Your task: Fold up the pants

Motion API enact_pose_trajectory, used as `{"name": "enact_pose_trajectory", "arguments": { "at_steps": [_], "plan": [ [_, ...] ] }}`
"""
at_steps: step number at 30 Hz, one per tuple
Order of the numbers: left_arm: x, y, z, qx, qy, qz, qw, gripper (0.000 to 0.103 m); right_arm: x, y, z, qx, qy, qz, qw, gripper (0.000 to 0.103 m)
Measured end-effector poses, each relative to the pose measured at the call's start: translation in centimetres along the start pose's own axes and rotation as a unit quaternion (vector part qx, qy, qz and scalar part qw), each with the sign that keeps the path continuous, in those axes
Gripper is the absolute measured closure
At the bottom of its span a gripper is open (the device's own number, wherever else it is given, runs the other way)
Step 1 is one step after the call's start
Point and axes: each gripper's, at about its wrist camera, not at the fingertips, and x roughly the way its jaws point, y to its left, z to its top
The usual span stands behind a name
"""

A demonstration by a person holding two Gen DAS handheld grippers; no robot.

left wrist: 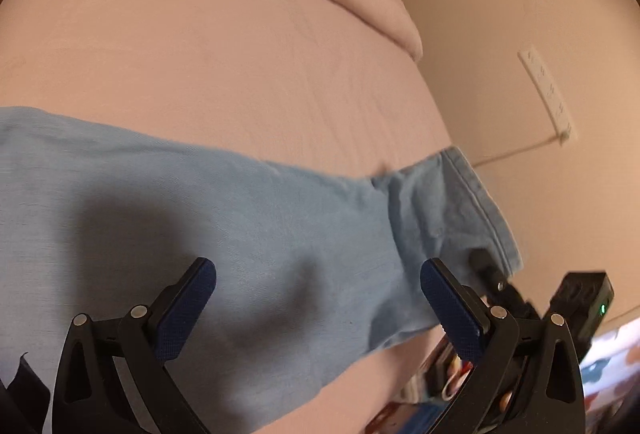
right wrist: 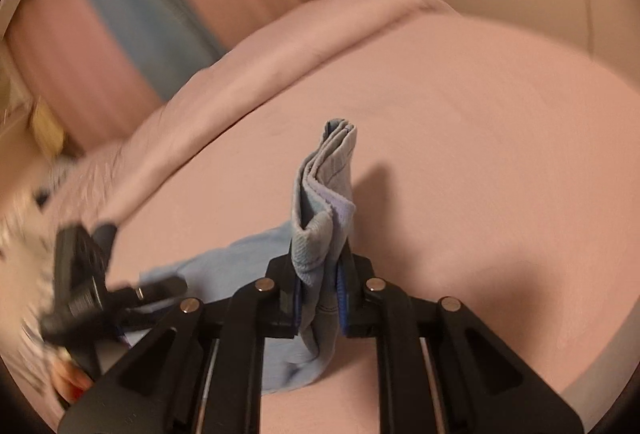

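While the right gripper (right wrist: 320,298) pinches the hem end of the pants (left wrist: 240,218) between its fingers, the left gripper (left wrist: 316,298) hovers wide open over the leg; the pants lie on the bed (left wrist: 240,66), long axis running left to right toward the right gripper.

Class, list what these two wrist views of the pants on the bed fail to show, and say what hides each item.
1. Left wrist view: the pants run off the left edge, so their far end is unseen.
2. Right wrist view: the left gripper is blurred by motion.
3. Right wrist view: the right gripper covers the pinched fabric.
4. Left wrist view: clutter beside the bed is blocked by the finger.
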Motion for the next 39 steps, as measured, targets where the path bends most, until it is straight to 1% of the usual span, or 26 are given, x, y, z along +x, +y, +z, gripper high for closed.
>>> {"name": "enact_pose_trajectory", "arguments": {
  "at_steps": [2, 5, 8, 10, 12, 13, 16, 19, 21, 22, 23, 24, 26, 28, 29, 32, 35, 36, 39],
  "plan": [
    [-1.5, 1.3, 0.0, -0.013, -0.01, 0.005, 0.9999, 0.001, -0.1, 2.4, -0.1, -0.032, 0.0, 0.005, 0.999, 0.089],
    [-3.3, 3.9, -0.4, -0.048, -0.02, -0.006, 0.9986, 0.001, -0.1, 5.2, -0.4, -0.062, 0.006, 0.023, 0.998, 0.089],
    [-5.1, 6.3, -1.0, -0.083, -0.028, -0.025, 0.9958, 0.001, 0.1, 8.4, -1.3, -0.103, 0.017, 0.033, 0.994, 0.089],
    [-6.2, 7.4, -1.4, -0.106, -0.038, -0.055, 0.9921, 0.001, 0.5, 10.1, -2.0, -0.124, 0.029, 0.043, 0.991, 0.089],
    [-6.7, 7.3, -1.6, -0.115, -0.039, -0.088, 0.9888, 0.001, 1.0, 12.3, -3.5, -0.16, 0.042, 0.044, 0.985, 0.089],
    [-6.8, 7.1, -1.5, -0.112, -0.035, -0.097, 0.9883, 0.001, 1.6, 13.0, -3.7, -0.172, 0.046, 0.042, 0.983, 0.089],
    [-6.3, 6.6, -1.0, -0.103, -0.017, -0.111, 0.9883, 0.001, 2.5, 15.5, -5.8, -0.227, 0.059, 0.043, 0.971, 0.089],
    [-5.1, 6.9, -0.2, -0.118, -0.013, -0.115, 0.9862, 0.002, 3.6, 17.1, -7.3, -0.274, 0.061, 0.028, 0.959, 0.089],
    [-4.6, 7.5, 0.2, -0.126, -0.009, -0.106, 0.9863, 0.023, 3.7, 17.7, -8.3, -0.301, 0.057, 0.014, 0.952, 0.089],
    [-4.2, 7.6, 0.3, -0.125, 0.001, -0.102, 0.9869, 0.05, 3.7, 17.8, -8.8, -0.309, 0.056, 0.008, 0.95, 0.089],
    [-3.6, 7.7, 0.3, -0.123, 0.017, -0.098, 0.9874, 0.063, 3.7, 18.1, -8.9, -0.313, 0.056, 0.005, 0.948, 0.089],
    [-2.9, 7.7, 0.5, -0.124, 0.023, -0.094, 0.9876, 0.079, 3.8, 18.2, -9.2, -0.32, 0.054, 0.001, 0.946, 0.089],
    [-2.9, 8.0, 0.2, -0.126, 0.018, -0.089, 0.9879, 0.093, 3.8, 18.4, -9.7, -0.341, 0.048, -0.015, 0.939, 0.089],
    [-3.4, 8.1, 0.0, -0.119, 0.009, -0.09, 0.9888, 0.097, 4.0, 18.5, -10.3, -0.357, 0.049, -0.024, 0.933, 0.089],
    [-3.7, 8.2, -0.1, -0.113, 0.004, -0.09, 0.9894, 0.098, 4.0, 18.6, -10.6, -0.362, 0.049, -0.025, 0.931, 0.089],
    [-5.2, 8.7, -0.6, -0.094, -0.016, -0.087, 0.9916, 0.098, 3.8, 19.5, -11.5, -0.39, 0.037, -0.033, 0.919, 0.089],
    [-6.7, 9.8, -0.7, -0.078, -0.033, -0.07, 0.9939, 0.098, 3.5, 20.6, -12.4, -0.423, 0.023, -0.03, 0.906, 0.089],
    [-6.5, 9.4, -0.5, -0.074, -0.036, -0.062, 0.9946, 0.098, 3.5, 21.0, -12.7, -0.432, 0.019, -0.029, 0.901, 0.089],
    [-6.8, 10.3, -0.7, -0.072, -0.041, -0.041, 0.9957, 0.098, 4.1, 22.0, -13.5, -0.451, 0.02, -0.021, 0.892, 0.089]
  ]
}}
